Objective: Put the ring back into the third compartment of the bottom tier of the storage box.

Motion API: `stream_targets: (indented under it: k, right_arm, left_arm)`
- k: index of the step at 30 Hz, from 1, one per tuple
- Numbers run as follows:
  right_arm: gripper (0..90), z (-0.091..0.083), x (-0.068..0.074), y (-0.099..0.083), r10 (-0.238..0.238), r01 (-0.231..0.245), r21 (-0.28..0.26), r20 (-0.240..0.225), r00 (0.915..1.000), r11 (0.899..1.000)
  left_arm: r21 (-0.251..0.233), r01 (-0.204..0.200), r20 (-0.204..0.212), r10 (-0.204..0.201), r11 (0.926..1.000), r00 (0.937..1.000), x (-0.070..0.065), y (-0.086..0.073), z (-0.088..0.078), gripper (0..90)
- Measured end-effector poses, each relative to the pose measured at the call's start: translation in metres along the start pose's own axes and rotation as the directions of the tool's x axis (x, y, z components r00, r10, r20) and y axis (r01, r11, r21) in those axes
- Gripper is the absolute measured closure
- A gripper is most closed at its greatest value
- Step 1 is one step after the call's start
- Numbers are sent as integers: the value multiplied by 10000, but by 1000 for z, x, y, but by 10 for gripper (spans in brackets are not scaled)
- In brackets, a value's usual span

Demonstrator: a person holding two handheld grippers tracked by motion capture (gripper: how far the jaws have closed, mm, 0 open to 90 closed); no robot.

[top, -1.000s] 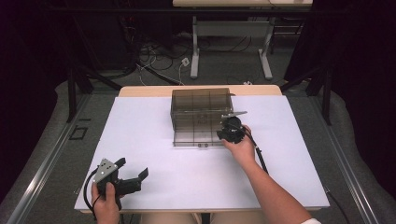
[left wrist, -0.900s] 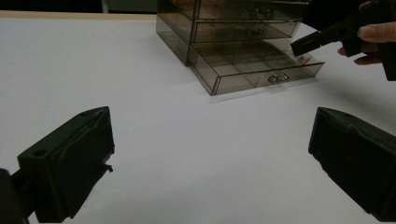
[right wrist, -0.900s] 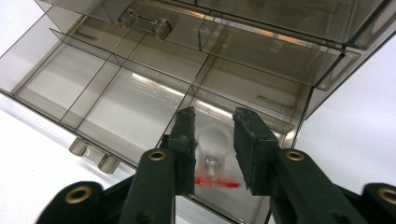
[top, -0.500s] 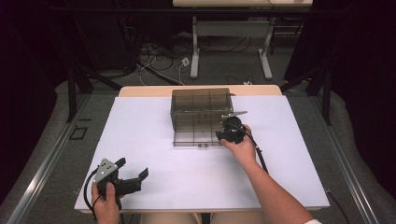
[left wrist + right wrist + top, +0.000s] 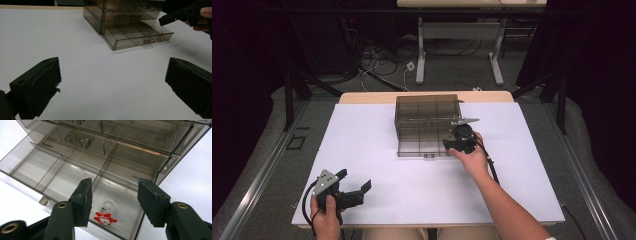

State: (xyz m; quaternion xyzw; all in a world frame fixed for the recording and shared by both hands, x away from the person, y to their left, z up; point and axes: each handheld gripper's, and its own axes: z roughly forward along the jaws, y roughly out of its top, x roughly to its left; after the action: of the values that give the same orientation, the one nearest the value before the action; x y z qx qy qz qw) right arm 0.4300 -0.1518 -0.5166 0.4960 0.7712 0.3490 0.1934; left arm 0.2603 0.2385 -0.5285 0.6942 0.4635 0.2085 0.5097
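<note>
Right gripper view: ring (image 5: 106, 213), charm toward camera

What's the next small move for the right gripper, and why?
Probably lift the right gripper straight up out of the open bottom drawer. Its jaws have just been opening, and the small red-and-white ring lies on the floor of the compartment below them, touching neither pad. Once clear, it could push the drawer shut.
</note>
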Motion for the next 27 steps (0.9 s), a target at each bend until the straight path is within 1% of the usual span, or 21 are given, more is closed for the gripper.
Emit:
stream_targets:
  k: [1,2,5,6,9,11,12,13,14,17,18,20,23,24,27]
  right_arm:
    - [443,0,0,0,0,0,0,0,10000,10000]
    - [426,-2,1,0,25,-24,-113,77,10000,9999]
    - [418,-3,1,1,0,1,-134,88,10000,9999]
    - [400,-5,2,1,10,-7,-159,136,9999,9999]
    - [391,-8,3,1,114,-115,-204,-77,9999,9997]
    - [381,-10,3,2,153,-156,-290,-105,9998,9995]
    - [343,-13,5,2,174,-177,-408,-95,9998,9990]
    - [335,-15,6,2,78,-81,-480,-60,10000,9988]
    - [313,-16,7,3,104,-105,-486,-37,9999,9988]
    - [288,-20,8,3,45,-53,-595,-135,9999,9982]
    - [263,-23,10,3,-11,-1,-670,-169,9999,9978]
    - [242,-27,12,3,-125,111,-675,-203,9997,9977]
    - [236,-31,14,3,-181,160,-705,-297,9994,9974]
    - [224,-36,16,3,-285,255,-787,-380,9989,9966]
    - [207,-43,19,2,-313,270,-950,-446,9985,9951]
  left_arm:
    - [0,0,0,0,10000,10000,0,0,0,3]
    - [-21,8,10,-8,10000,10000,0,0,0,3]
    - [-4,-4,-2,4,10000,10000,0,0,0,3]
    - [-1,15,-8,-15,10000,10000,0,0,0,3]
    - [-3,11,-11,-11,10000,10000,0,0,0,3]
    - [8,12,-14,-12,10000,10000,0,0,0,3]
    - [10,7,-11,-7,10000,10000,0,0,0,3]
    - [10,7,-11,-7,10000,10000,0,0,0,3]
    - [8,6,-14,-6,10000,10000,0,0,0,3]
    - [70,-12,-3,12,10000,10000,0,0,0,3]
    - [26,4,5,-4,10000,10000,0,0,0,3]
    - [28,-12,4,12,10000,10000,-1,0,1,3]
    - [29,-13,7,13,10000,10000,-1,0,1,3]
    - [4,-7,-2,7,10000,10000,-1,0,1,3]
    - [16,-11,-21,11,10000,10000,0,0,0,3]
